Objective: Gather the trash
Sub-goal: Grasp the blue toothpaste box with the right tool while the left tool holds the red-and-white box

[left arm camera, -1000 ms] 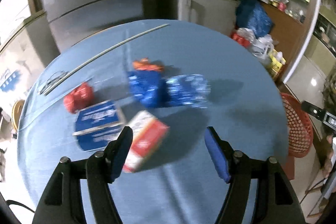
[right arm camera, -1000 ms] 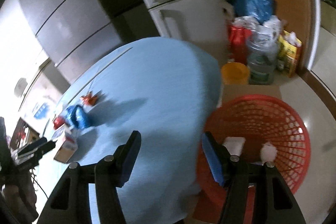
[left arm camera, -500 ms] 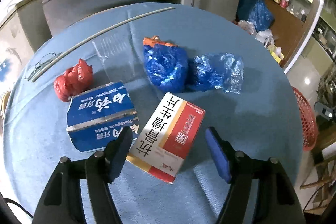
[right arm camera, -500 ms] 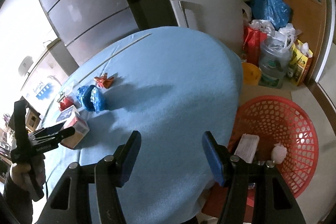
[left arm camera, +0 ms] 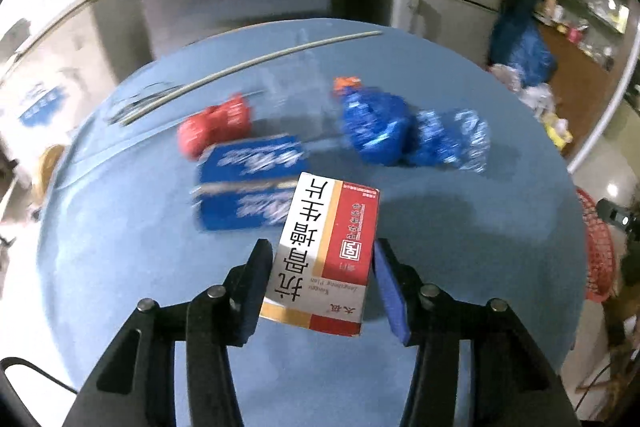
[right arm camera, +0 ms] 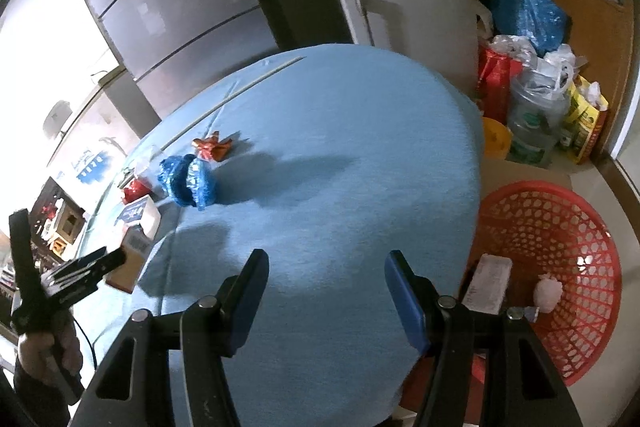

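Red-and-white carton (left arm camera: 326,251) is sitting between the left gripper (left arm camera: 320,281) pads, clamped and apparently lifting off the blue surface (left arm camera: 460,227). Right gripper (right arm camera: 326,287) is hanging apart, empty. Risk: the tilted carton slipping before reaching the red basket (right arm camera: 560,251) on the floor beside the surface. Refrigerators are standing behind.

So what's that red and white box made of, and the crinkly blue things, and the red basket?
The red and white box, pinched in the left gripper, looks like thin printed cardboard: flat faces, sharp folded edges. The blue bundles seem to be crumpled plastic film, wrinkled and shiny. The red basket looks like moulded plastic, with a regular lattice of holes.
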{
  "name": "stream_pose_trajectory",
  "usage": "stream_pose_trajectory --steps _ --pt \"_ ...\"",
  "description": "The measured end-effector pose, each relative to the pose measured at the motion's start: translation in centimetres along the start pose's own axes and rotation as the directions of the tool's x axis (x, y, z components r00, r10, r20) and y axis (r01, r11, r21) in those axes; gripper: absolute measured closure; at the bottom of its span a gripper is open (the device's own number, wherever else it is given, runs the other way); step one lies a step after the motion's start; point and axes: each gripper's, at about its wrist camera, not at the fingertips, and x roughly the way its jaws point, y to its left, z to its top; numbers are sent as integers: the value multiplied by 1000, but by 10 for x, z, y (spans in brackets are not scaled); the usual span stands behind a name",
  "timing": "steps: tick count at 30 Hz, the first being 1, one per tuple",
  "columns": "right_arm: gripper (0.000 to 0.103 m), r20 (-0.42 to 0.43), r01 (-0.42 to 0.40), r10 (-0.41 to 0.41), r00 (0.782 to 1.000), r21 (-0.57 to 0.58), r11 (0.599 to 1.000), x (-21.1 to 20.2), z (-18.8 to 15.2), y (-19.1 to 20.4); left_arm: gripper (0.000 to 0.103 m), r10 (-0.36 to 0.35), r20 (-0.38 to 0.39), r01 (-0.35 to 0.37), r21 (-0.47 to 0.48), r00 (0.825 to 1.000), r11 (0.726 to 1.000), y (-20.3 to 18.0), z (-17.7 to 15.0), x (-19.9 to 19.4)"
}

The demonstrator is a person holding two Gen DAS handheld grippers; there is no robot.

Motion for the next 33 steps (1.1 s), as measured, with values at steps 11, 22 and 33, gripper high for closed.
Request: stream_pose_trajectory --steps 11,22,33 --pt "39 -54 -155 148 988 -184 971 29 7 91 50 97 -67 -100 -50 993 994 19 -28 1" --pt "39 -139 -225 195 971 -246 943 73 24 150 52 72 -54 -82 -211 996 974 57 -44 0" --pt "21 -199 -271 225 954 -241 932 130 21 244 52 112 -51 -123 -338 992 933 107 -60 -16"
